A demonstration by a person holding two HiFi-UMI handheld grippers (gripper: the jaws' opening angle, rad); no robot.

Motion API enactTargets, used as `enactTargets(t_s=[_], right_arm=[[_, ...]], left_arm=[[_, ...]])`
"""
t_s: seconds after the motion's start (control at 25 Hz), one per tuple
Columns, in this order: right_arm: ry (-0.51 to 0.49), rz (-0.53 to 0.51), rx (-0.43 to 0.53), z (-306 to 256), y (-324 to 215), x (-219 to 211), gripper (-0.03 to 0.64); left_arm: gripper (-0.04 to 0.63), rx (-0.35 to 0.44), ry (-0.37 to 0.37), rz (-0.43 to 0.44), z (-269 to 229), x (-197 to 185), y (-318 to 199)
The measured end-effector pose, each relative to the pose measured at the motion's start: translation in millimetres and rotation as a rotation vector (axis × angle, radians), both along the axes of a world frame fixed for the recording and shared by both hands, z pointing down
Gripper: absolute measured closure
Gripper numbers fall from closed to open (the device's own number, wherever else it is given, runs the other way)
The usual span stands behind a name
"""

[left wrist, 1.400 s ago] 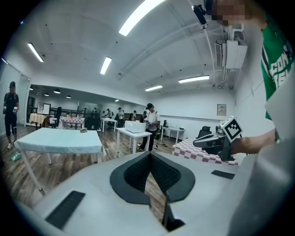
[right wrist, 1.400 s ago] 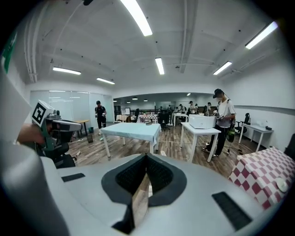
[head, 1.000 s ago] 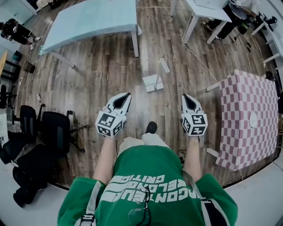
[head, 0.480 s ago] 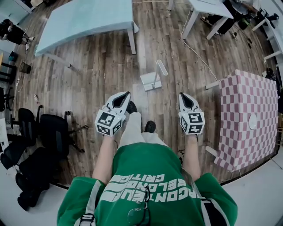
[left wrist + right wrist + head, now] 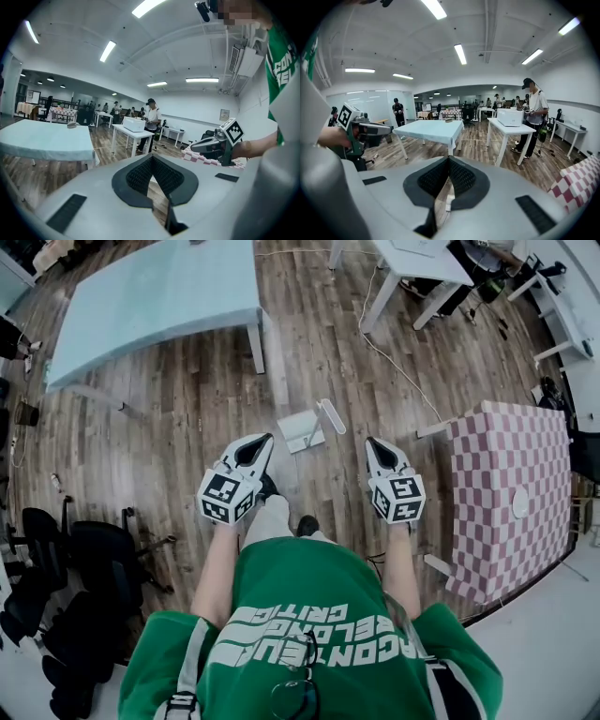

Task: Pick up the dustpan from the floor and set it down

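The white dustpan lies on the wooden floor with its long handle angled up to the right. It is just ahead of and between my two grippers. My left gripper is held above the floor to the dustpan's left, its jaws shut and empty. My right gripper hovers to the dustpan's right, also shut and empty. Neither touches the dustpan. Through the slit under the right jaws a bit of white shows on the floor.
A light blue table stands ahead on the left, a white table ahead on the right, and a pink checkered table close on the right. Black office chairs are at the left. A cable runs over the floor. A standing person is by the white table.
The person has stepped forward, and both grippers have moved toward the dustpan, which now lies right in front of them. Both stay shut.
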State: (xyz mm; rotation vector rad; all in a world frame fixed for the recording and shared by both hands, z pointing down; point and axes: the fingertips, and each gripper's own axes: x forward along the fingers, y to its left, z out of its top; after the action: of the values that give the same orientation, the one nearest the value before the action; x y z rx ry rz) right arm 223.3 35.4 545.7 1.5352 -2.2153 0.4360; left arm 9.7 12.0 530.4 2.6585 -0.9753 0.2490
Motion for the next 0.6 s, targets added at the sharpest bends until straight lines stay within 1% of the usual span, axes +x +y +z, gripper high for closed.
enactTargets(t_s=[0.2,0.32,0.6], right_arm=[[0.035,-0.008,-0.049,15,-40,-20,0.609],[0.073,0.014,-0.105,36,-61,-24,0.609],[0.145,0.044,-0.225,87,-89,-31,0.607]], left_arm=[[0.603,-0.028,0.021,0.026,9,-14,-50],[0.603,-0.045,0.029,0.044,15,-21,-73],[0.603,-0.093,0.046,0.108,36,-23,-94]])
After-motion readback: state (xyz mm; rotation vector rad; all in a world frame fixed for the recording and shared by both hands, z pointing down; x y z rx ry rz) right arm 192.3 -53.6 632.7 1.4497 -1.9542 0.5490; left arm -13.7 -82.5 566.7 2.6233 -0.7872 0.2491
